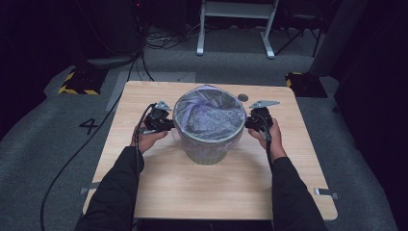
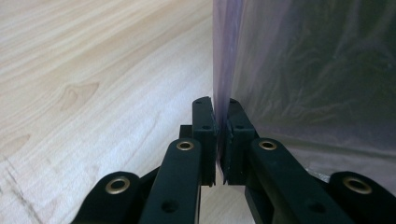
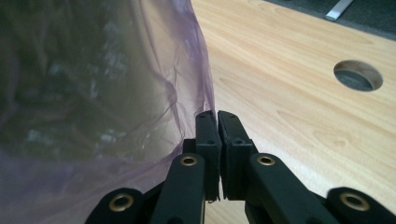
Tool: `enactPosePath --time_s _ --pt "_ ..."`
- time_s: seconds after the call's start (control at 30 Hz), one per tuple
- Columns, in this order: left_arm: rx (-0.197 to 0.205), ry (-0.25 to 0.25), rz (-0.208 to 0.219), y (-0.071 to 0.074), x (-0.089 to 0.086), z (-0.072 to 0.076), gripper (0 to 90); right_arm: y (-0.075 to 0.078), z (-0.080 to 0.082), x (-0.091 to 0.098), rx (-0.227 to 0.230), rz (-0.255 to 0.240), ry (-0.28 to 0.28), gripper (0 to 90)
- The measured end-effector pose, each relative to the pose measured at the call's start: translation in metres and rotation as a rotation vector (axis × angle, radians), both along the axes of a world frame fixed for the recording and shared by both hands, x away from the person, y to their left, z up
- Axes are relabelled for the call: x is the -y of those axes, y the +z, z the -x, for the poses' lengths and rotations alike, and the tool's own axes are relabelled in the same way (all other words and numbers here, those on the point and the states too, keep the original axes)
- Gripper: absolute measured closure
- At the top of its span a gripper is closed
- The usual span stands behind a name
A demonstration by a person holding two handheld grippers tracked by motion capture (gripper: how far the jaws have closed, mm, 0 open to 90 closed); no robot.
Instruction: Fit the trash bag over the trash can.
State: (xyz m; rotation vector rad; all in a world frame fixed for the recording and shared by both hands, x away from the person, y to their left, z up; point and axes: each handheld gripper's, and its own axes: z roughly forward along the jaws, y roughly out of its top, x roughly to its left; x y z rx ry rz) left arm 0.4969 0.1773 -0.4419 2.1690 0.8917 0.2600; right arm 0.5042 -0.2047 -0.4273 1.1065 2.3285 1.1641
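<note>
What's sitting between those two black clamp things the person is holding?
In the high view, a bin lined with a purple bag stands between the left hand-held gripper and the right hand-held gripper; each pinches the bag's edge.

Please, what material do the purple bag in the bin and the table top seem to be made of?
The thin purple translucent bag liner looks like soft plastic film: it is see-through, wrinkled and slightly shiny. The light wooden table top shows grain lines and knots with a matte finish; it may be real wood or a wood-pattern laminate, which the look leaves open.
</note>
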Motion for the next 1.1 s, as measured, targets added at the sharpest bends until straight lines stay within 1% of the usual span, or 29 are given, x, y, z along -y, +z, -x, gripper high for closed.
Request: enactPosePath --time_s 0.03,0.17,0.2,0.27,0.33,0.37,0.43,0.5,0.57,0.6,0.63,0.67,0.7,0.73,0.8,0.83,0.9,0.93,1.0,1.07,1.1 --pt "0.001 0.001 -0.004 -0.001 -0.001 0.001 84.8 -0.001 0.001 0.002 -0.005 -0.005 0.003 87.5" --pt "-0.002 0.003 -0.030 -0.006 -0.007 0.007 83.7 -0.009 0.005 0.010 -0.017 0.006 -0.009 84.5" --pt "0.002 0.005 -0.028 -0.007 -0.009 0.008 83.2 -0.011 0.007 0.012 -0.013 0.000 -0.006 83.3" --pt "0.009 0.010 -0.028 -0.009 -0.011 0.012 82.5 -0.014 0.010 0.016 0.004 0.003 -0.003 82.0" --pt "0.022 0.013 -0.041 -0.010 -0.013 0.016 80.8 -0.016 0.015 0.019 0.021 -0.001 0.010 79.6" --pt "0.029 0.019 -0.050 -0.010 -0.014 0.017 78.7 -0.016 0.016 0.021 0.020 -0.004 0.014 77.8" --pt "0.048 0.034 -0.053 -0.010 -0.017 0.021 75.4 -0.016 0.020 0.024 0.047 -0.007 0.019 76.5" --pt "0.080 0.066 -0.053 -0.007 -0.020 0.024 67.8 -0.014 0.022 0.028 0.063 -0.020 0.009 70.3" --pt "0.111 0.098 -0.021 -0.003 -0.024 0.028 56.4 -0.010 0.024 0.032 0.080 -0.044 0.008 64.1" --pt "0.121 0.119 -0.005 -0.001 -0.026 0.030 48.0 -0.007 0.025 0.034 0.089 -0.050 0.007 61.0" --pt "0.136 0.125 0.000 0.001 -0.030 0.031 41.2 -0.004 0.027 0.036 0.104 -0.048 0.005 58.2" --pt "0.144 0.131 0.026 0.003 -0.033 0.033 34.9 -0.001 0.029 0.038 0.118 -0.048 0.009 54.7" --pt "0.157 0.121 0.044 0.006 -0.036 0.035 29.0 0.002 0.031 0.039 0.130 -0.051 0.012 50.9" --pt "0.163 0.116 0.065 0.008 -0.040 0.038 24.4 0.005 0.034 0.040 0.142 -0.053 0.013 47.4" --pt "0.174 0.103 0.106 0.014 -0.046 0.043 18.6 0.010 0.038 0.043 0.162 -0.045 0.015 42.2" --pt "0.182 0.095 0.122 0.017 -0.049 0.047 16.4 0.012 0.041 0.044 0.170 -0.047 0.023 40.7" --pt "0.208 0.074 0.145 0.022 -0.052 0.055 15.7 0.017 0.048 0.045 0.197 -0.048 0.033 39.6" --pt "0.216 0.065 0.147 0.024 -0.053 0.060 15.7 0.020 0.052 0.046 0.213 -0.047 0.037 38.7" --pt "0.227 0.035 0.143 0.028 -0.051 0.070 15.6 0.023 0.060 0.045 0.232 -0.041 0.068 36.7" --pt "0.256 0.012 0.115 0.031 -0.046 0.082 15.5 0.026 0.068 0.043 0.250 -0.012 0.094 33.2" --pt "0.270 -0.010 0.117 0.032 -0.043 0.087 15.5 0.027 0.070 0.042 0.248 -0.006 0.110 31.1"
